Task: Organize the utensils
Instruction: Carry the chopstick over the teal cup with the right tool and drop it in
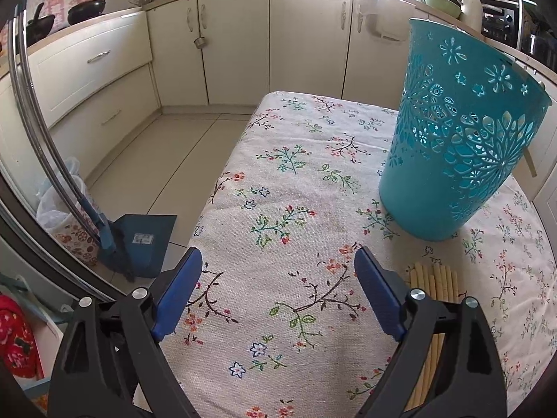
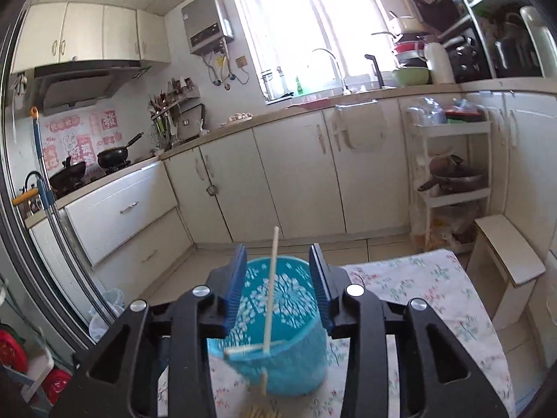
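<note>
A teal perforated plastic basket (image 1: 456,139) stands on the floral tablecloth (image 1: 296,181), right of centre. A bundle of pale wooden chopsticks (image 1: 435,289) lies on the cloth, partly hidden behind the right finger of my left gripper (image 1: 278,271), which is open and empty low over the cloth. In the right wrist view my right gripper (image 2: 278,271) is open above the basket (image 2: 275,341). Two chopsticks (image 2: 269,299) are in the air between its jaws, touching neither, one upright and one crosswise at the basket rim. More chopsticks (image 2: 259,411) lie below.
Cream kitchen cabinets (image 1: 236,41) run behind the table. A blue dustpan and broom (image 1: 139,240) and a lined bin (image 1: 62,205) stand on the floor to the left. A white shelf rack (image 2: 452,174) and a stool (image 2: 504,254) stand to the right.
</note>
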Demonstrator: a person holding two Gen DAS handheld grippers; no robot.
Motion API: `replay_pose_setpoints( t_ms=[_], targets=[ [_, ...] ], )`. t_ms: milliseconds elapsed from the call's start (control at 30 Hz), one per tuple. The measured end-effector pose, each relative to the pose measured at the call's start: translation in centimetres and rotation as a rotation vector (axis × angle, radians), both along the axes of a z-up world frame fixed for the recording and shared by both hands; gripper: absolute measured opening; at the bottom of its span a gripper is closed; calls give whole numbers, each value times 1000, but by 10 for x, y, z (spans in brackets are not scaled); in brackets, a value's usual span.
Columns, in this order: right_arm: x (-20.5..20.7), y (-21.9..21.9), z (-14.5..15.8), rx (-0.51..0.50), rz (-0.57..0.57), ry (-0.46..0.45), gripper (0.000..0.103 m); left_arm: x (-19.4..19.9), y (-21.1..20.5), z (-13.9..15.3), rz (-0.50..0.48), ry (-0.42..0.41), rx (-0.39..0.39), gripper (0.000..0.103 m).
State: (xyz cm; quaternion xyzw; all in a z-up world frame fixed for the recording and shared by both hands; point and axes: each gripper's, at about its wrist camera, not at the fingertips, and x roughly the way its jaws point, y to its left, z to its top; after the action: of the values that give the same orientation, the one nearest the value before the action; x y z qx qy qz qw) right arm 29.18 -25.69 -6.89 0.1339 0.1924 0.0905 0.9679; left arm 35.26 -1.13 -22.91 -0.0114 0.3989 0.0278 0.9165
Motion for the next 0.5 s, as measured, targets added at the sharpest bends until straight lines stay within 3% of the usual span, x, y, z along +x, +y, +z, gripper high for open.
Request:
replay_pose_setpoints(
  t_ms=[133,233,333,400,500],
  targets=[
    [-23,-5,-23,-8,12,96,39,0,1,0,1,5,6,87],
    [-10,-10,-23,-10,7,128,39,1,-1,-1,-4,10,14,87],
    [29,-9,-4,27,59,154,42,1,-2,-1,-9,13,23,87],
    [70,0,12,22,97,171,54,2,-4,-2,-10,18,29,87],
    [136,17,21,18,154,276,56,4,-4,-2,-10,23,34,87]
  ],
)
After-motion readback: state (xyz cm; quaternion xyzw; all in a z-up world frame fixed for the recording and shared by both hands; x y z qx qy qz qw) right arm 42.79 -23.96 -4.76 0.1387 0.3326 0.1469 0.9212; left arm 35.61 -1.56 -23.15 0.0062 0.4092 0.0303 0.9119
